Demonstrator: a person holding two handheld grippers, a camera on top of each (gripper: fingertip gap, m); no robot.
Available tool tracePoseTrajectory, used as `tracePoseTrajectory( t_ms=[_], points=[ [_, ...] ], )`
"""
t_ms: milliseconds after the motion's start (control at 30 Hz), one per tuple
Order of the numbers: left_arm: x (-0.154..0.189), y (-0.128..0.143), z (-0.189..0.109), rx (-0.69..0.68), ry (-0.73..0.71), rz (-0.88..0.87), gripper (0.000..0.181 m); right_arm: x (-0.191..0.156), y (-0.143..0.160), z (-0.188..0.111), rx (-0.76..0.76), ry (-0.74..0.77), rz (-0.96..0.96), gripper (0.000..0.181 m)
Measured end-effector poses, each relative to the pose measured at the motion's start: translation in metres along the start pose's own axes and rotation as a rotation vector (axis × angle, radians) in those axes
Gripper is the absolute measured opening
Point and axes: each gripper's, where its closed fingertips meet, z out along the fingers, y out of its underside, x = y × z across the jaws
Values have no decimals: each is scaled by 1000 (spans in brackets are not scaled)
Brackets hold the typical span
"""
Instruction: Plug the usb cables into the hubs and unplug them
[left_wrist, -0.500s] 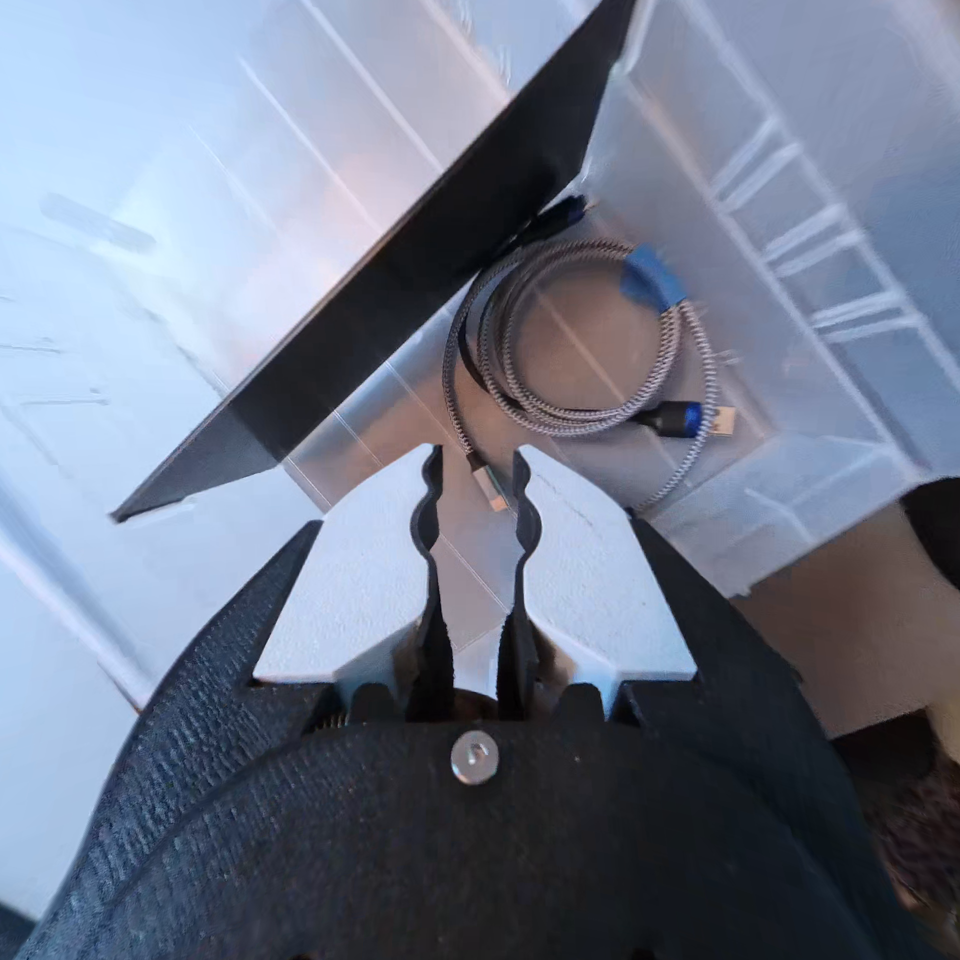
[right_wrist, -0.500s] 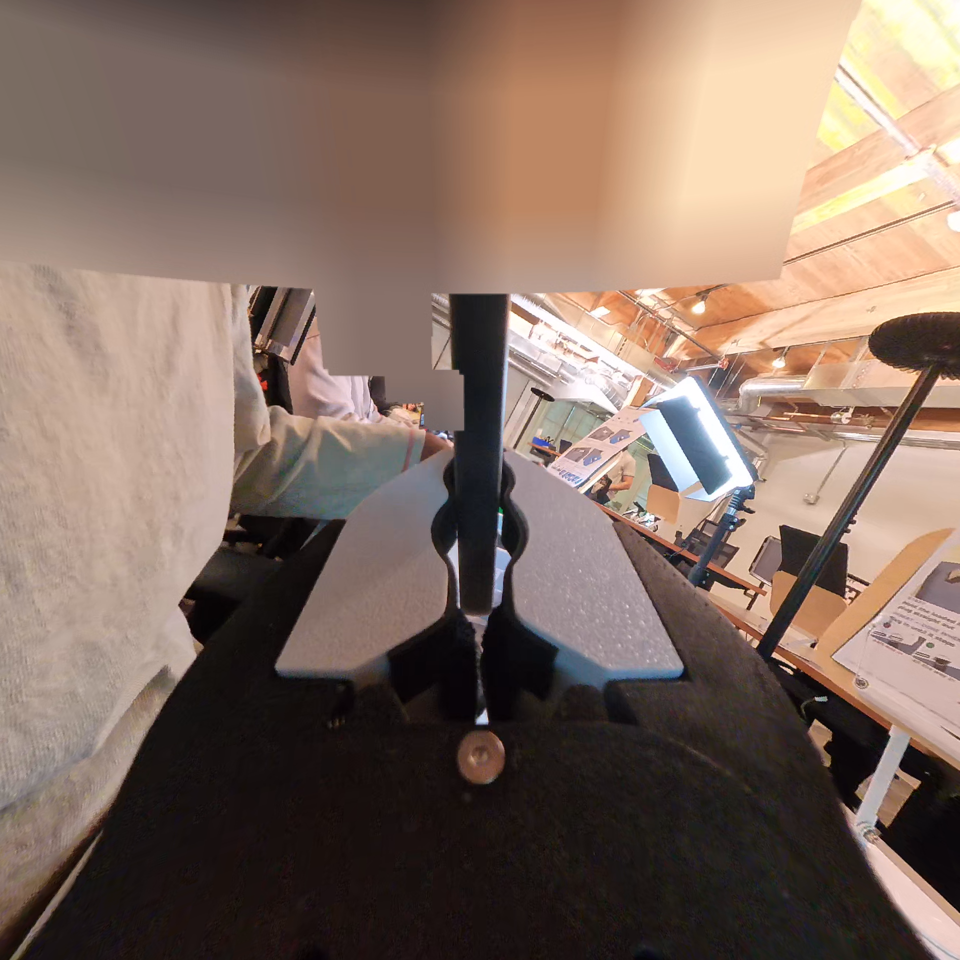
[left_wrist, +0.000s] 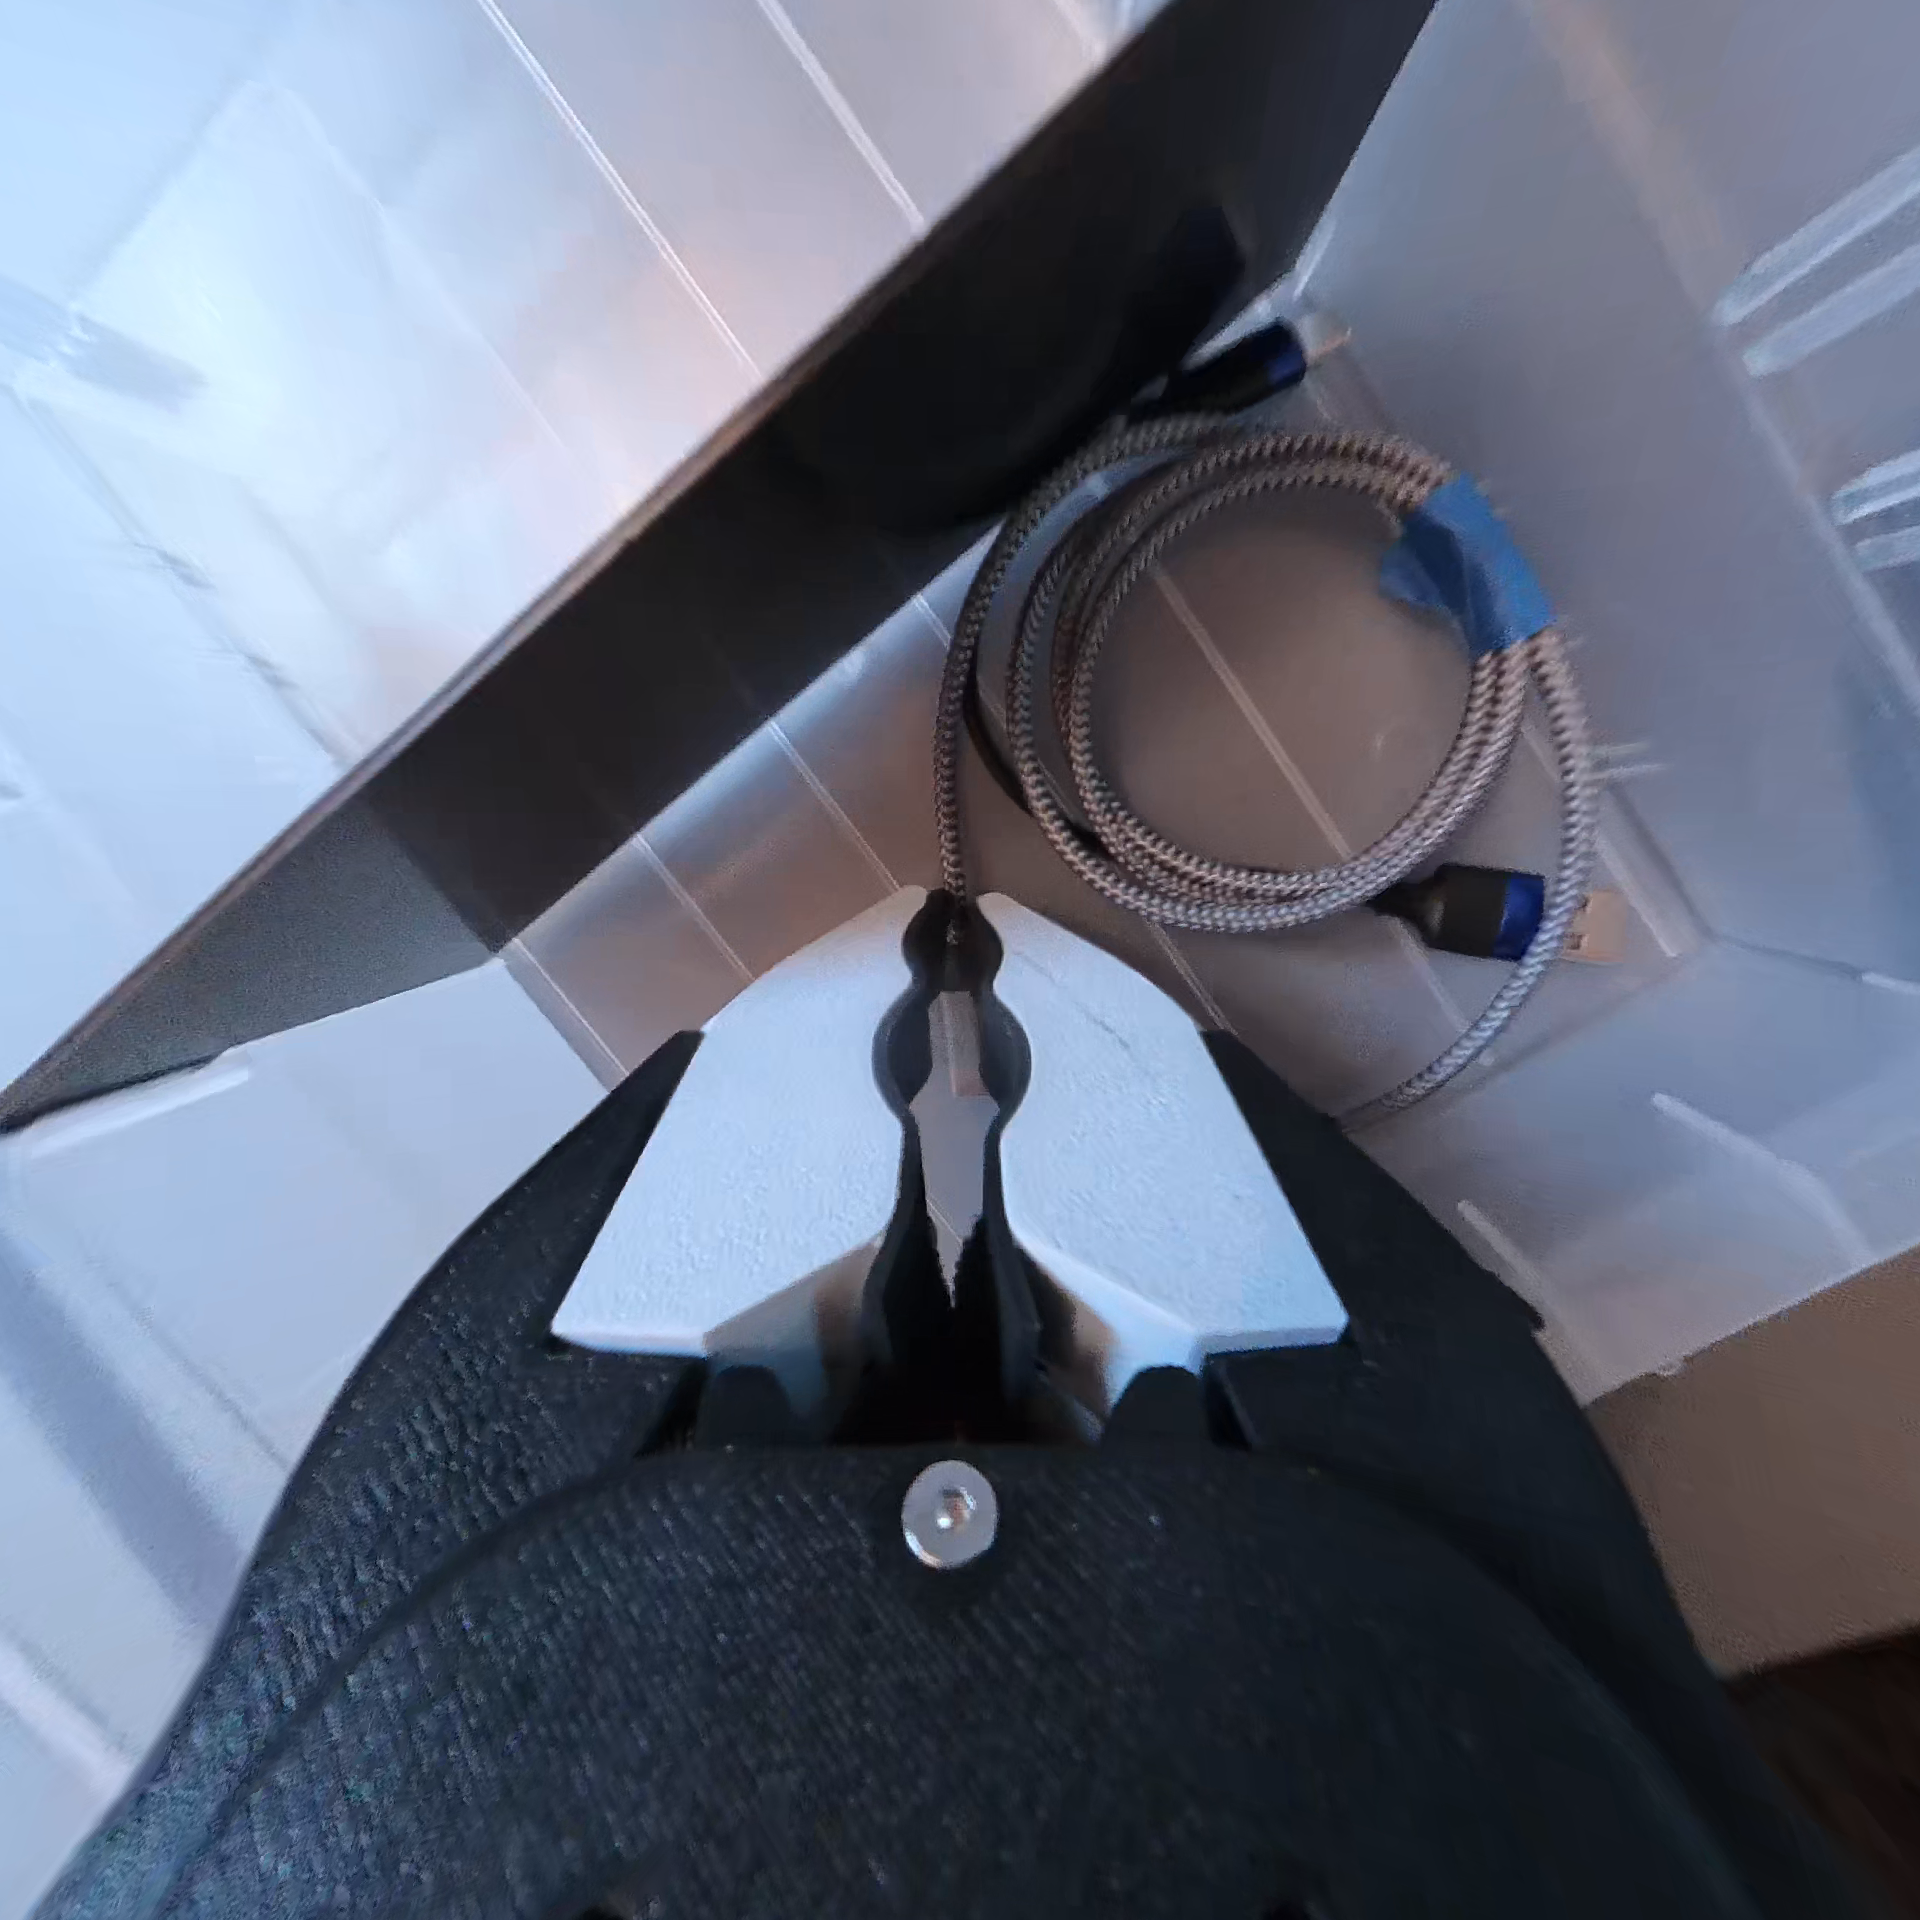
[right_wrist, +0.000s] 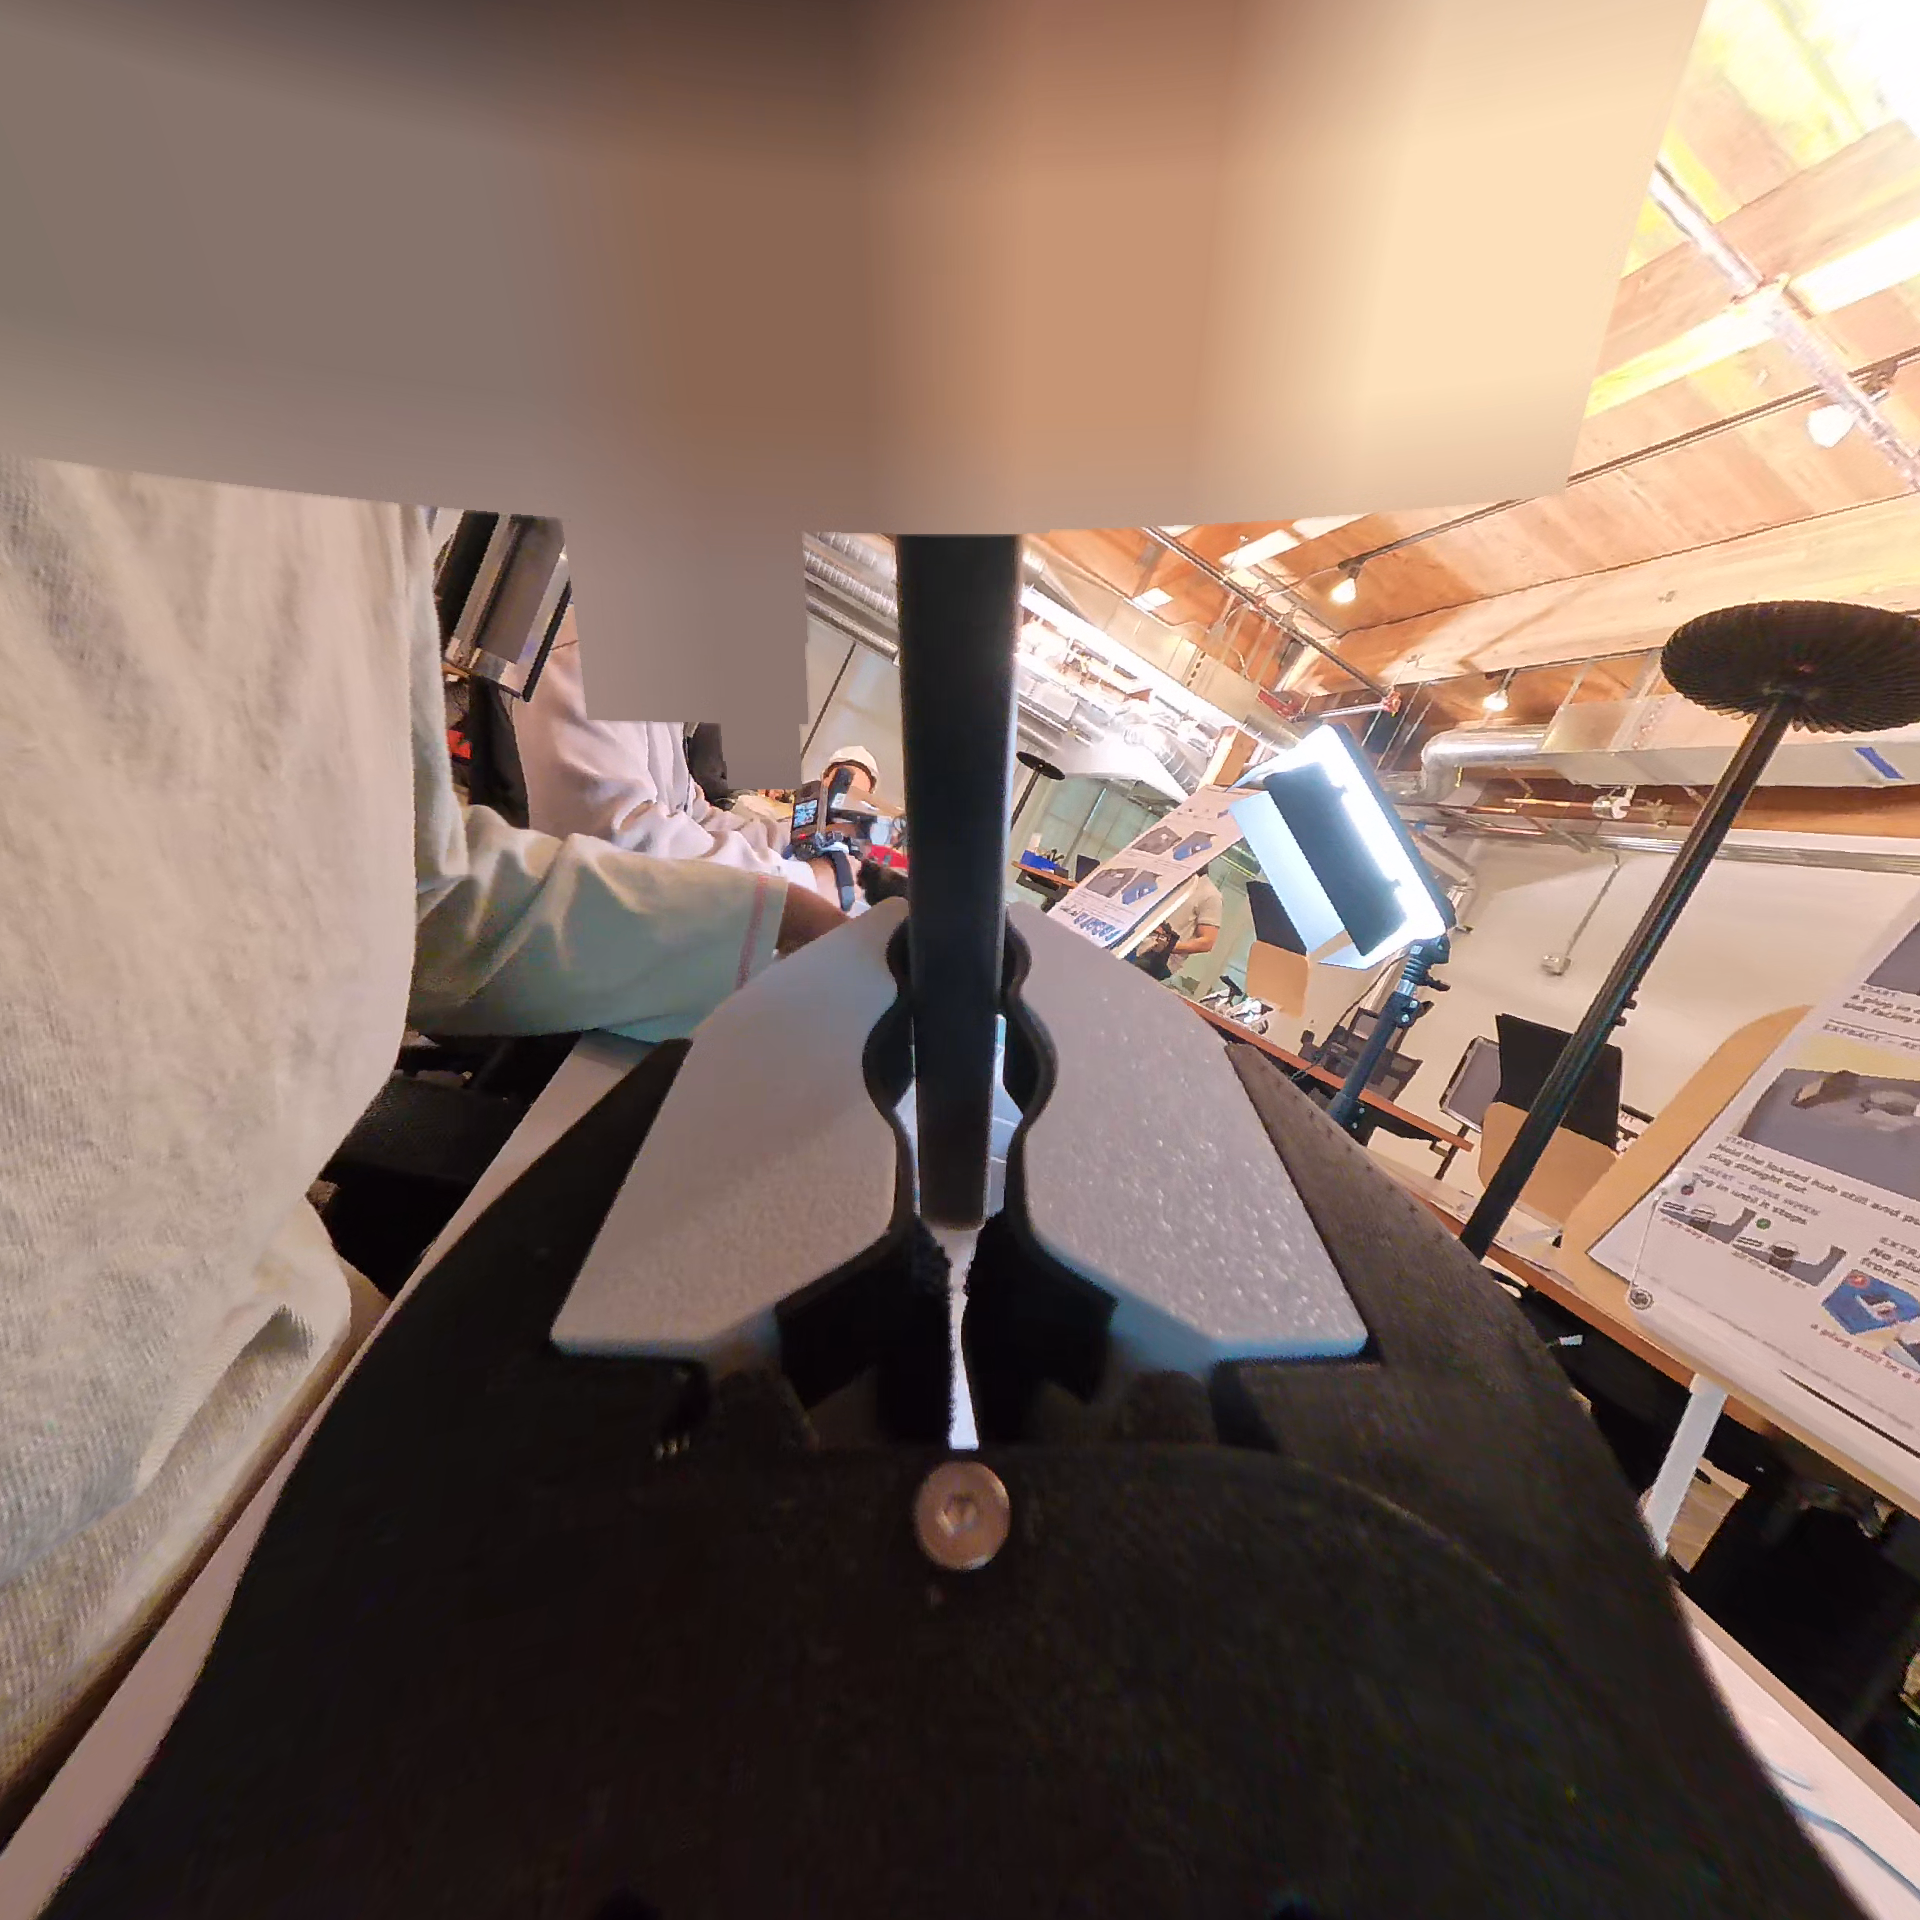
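Observation:
In the left wrist view a coiled grey braided usb cable (left_wrist: 1195, 894) bound with blue tape (left_wrist: 1475, 582) lies in a clear plastic bin (left_wrist: 1558, 312). My left gripper (left_wrist: 951, 914) is shut on the cable's silver plug end (left_wrist: 956, 1044), and the cord runs out from the tips to the coil. A black-and-blue plug (left_wrist: 1475, 904) lies at the coil's lower right. A long black flat slab (left_wrist: 727, 561) crosses diagonally above the coil. In the right wrist view my right gripper (right_wrist: 958, 935) is shut on a thin black bar (right_wrist: 956, 779) seen edge-on, pointing up.
Another blue-tipped plug (left_wrist: 1257, 353) lies beside the slab in the bin's corner. The right wrist view shows a person's pale sleeve (right_wrist: 187, 831) at left, a lit light panel (right_wrist: 1340, 842), a black stand pole (right_wrist: 1662, 914) and instruction sheets (right_wrist: 1818, 1174) at right. The left gripper's tips are roughly 45 centimeters from the right gripper's.
My left gripper was open just short of the silver plug; it has moved forward and closed on it. The right gripper still grips the black bar, with the view shifted only slightly.

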Motion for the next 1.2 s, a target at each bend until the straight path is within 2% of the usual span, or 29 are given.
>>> tracePoseTrajectory(
  t_ms=[100,267,367,500,600,667,733,833,900,1067,1200],
  points=[
    [1,-27,-33,282,-32,-52,3,1,-2,0,6,6,-3,12],
    [22,-80,-140,984,52,-78,2,0,-5,1,14,9,-15,12],
    [37,-91,-191,1277,92,-64,2,-2,-7,3,15,4,-23,12],
    [56,-99,-244,1565,58,24,2,-3,-14,5,20,2,-41,12],
    [79,-102,-286,1742,159,69,2,-3,-18,5,20,3,-56,12],
    [98,-104,-308,1802,215,126,2,-3,-19,5,21,4,-59,12],
    [120,-104,-328,1841,257,227,2,-3,-19,5,22,5,-59,12],
    [154,-99,-347,1832,396,400,3,-3,-19,5,24,7,-59,12],
    [174,-99,-338,1709,435,550,3,-3,-20,4,26,9,-59,12],
    [214,-103,-278,1329,486,848,3,-1,-20,2,26,19,-61,12],
    [232,-103,-188,917,467,957,3,1,-18,0,22,28,-61,12]
  ],
)
